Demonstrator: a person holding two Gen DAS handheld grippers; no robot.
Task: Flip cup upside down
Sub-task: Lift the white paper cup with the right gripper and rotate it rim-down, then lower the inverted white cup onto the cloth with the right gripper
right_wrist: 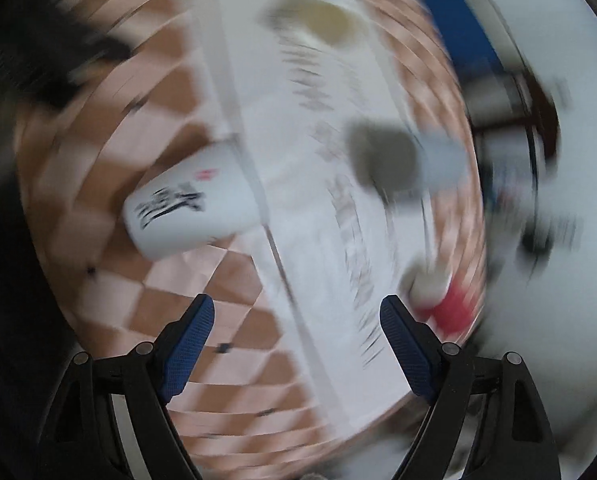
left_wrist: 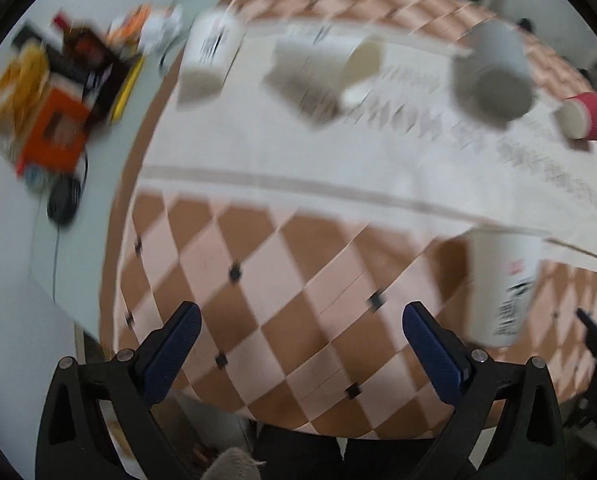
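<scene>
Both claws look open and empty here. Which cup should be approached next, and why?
Probably bring the left claw, open and empty, toward the white printed cup just right of it, standing rim-down on the checkered cloth. The right claw is also open, but its view is too blurred to guide a grasp.

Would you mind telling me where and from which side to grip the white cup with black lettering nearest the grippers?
Grip the white cup across its side wall, about mid-height, coming in level from the near table edge. It seems to stand mouth-down, so no rim is open to pinch, though blur hides detail. The left gripper is open and empty; the cup sits to its right.
</scene>
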